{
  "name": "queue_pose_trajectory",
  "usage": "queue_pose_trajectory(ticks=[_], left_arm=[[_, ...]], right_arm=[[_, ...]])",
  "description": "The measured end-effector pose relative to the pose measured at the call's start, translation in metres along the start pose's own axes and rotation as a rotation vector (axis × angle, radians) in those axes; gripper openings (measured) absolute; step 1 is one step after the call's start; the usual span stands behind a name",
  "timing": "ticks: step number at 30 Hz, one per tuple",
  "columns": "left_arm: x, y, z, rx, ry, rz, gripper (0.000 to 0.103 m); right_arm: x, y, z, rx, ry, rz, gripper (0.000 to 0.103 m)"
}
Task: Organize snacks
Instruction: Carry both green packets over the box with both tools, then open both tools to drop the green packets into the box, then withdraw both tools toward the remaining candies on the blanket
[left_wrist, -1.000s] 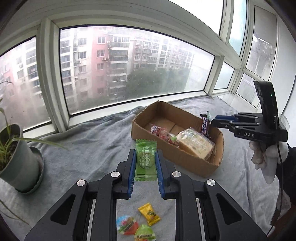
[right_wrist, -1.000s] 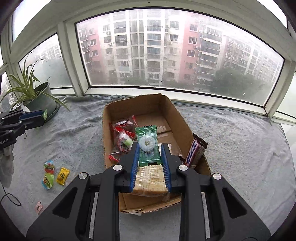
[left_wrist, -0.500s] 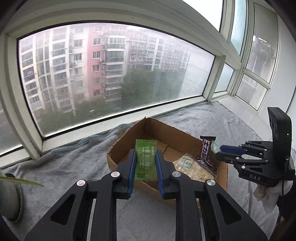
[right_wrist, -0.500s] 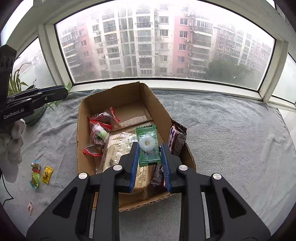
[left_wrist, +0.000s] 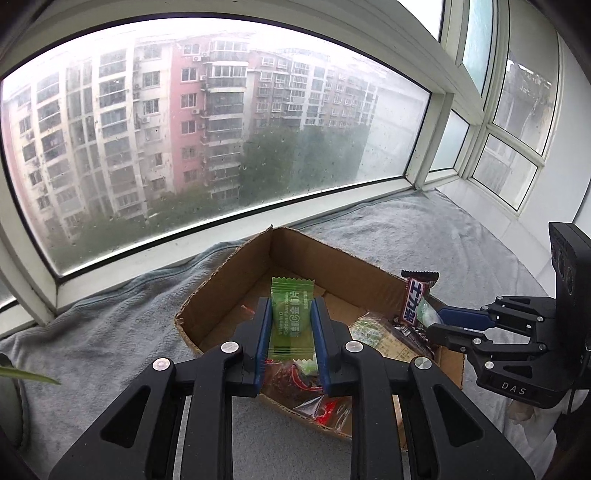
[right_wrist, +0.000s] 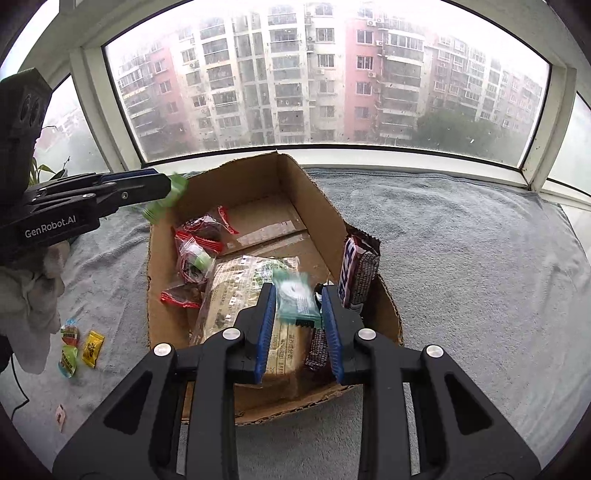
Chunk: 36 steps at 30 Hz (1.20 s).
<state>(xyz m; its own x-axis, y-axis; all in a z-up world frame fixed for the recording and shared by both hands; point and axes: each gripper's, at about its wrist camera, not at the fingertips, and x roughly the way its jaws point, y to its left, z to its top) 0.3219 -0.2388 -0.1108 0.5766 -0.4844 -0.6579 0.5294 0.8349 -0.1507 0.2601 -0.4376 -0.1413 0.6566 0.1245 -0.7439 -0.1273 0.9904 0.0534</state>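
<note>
A brown cardboard box (right_wrist: 317, 192) sits on a grey towel and holds a cracker pack (right_wrist: 236, 291), red-trimmed packets (right_wrist: 195, 236) and dark chocolate bars (right_wrist: 360, 269). My left gripper (left_wrist: 291, 325) is shut on a green candy wrapper (left_wrist: 290, 317) over the box's near-left edge (left_wrist: 207, 291); it shows at the left in the right wrist view (right_wrist: 166, 190). My right gripper (right_wrist: 299, 310) hangs over the box's front right with its jaws parted; a blurred green-and-white candy (right_wrist: 297, 299) lies tilted and loose between them. From the left wrist view that gripper (left_wrist: 439, 325) is side-on.
Three small candies (right_wrist: 77, 347) and a scrap (right_wrist: 60, 417) lie on the towel (right_wrist: 461, 258) left of the box. A potted plant (right_wrist: 37, 173) stands at the far left by the window. The window sill and frame run behind the box.
My left gripper carried the green wrapper from the towel to over the box's left edge. My right gripper's jaws widened and its green-and-white candy slipped loose, tilted and blurred.
</note>
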Motion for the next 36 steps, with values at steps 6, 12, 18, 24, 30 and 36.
queue_pose_trajectory(ticks=[6,12,18,24,30,36], left_arm=[[-0.005,-0.003,0.001,-0.001,-0.004,0.012,0.05],[-0.011,-0.007,0.002,0.009,-0.006,0.016,0.05],[-0.024,-0.01,0.005,0.022,-0.023,0.021,0.05],[-0.042,-0.005,0.004,0.018,-0.039,0.026,0.05],[-0.066,0.008,0.001,0.011,-0.052,0.035,0.051],[-0.097,0.042,-0.013,-0.041,-0.058,0.056,0.051]], right_arm=[[-0.011,0.012,0.002,-0.02,-0.038,-0.013,0.084],[-0.018,0.023,0.004,-0.052,-0.041,-0.026,0.084],[-0.027,0.032,0.005,-0.064,-0.047,-0.028,0.084],[-0.041,0.047,0.003,-0.076,-0.052,-0.012,0.084],[-0.055,0.069,-0.002,-0.079,-0.058,0.021,0.084],[-0.063,0.095,-0.01,-0.086,-0.06,0.069,0.084]])
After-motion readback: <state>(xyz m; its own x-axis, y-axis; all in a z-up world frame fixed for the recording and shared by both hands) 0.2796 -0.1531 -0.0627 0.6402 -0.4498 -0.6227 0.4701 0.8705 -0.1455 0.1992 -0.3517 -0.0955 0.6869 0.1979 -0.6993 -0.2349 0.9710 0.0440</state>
